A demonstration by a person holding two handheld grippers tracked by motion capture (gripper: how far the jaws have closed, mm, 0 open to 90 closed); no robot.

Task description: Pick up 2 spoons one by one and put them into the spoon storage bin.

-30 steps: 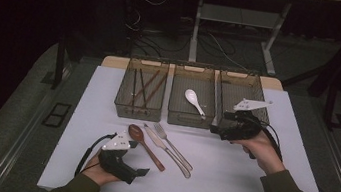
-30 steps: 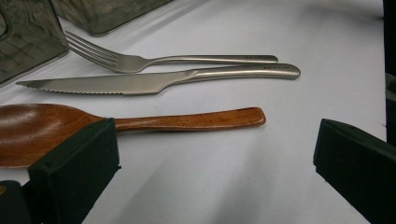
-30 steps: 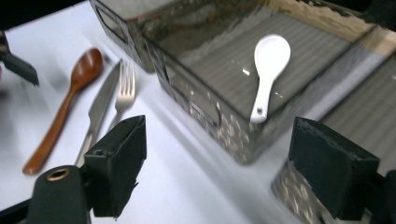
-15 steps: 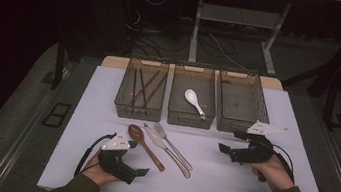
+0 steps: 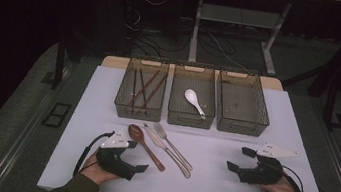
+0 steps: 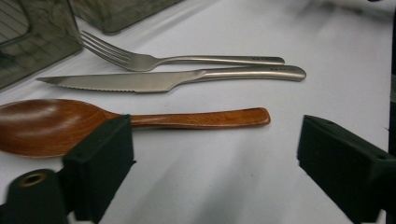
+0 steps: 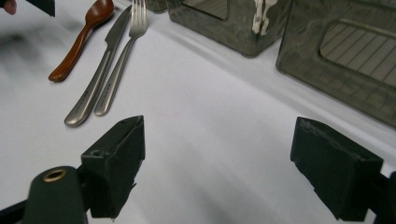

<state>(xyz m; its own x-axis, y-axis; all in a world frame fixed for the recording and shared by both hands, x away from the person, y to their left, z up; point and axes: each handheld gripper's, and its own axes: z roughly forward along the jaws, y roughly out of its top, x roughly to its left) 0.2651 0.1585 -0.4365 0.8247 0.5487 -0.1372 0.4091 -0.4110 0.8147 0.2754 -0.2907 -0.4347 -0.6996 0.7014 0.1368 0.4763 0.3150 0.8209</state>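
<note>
- Wooden spoon (image 6: 93, 122) lies on the white counter (image 5: 210, 157), just beyond your left claw (image 5: 134, 169), nearest of the cutlery.
- Both claws, left and right claw (image 5: 241, 160), stand open and empty.
- It looks light, stiff and smooth; pinch its slim handle mid-length.
- Your left gripper view reveals the knife (image 6: 154, 80) serrations; the high view doesn't.

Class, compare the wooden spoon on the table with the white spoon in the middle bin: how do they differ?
The wooden spoon is brown; the white spoon is pale. The wooden spoon lies on the bare table beside the knife; the white spoon lies inside the middle bin. Neither is held.
</note>
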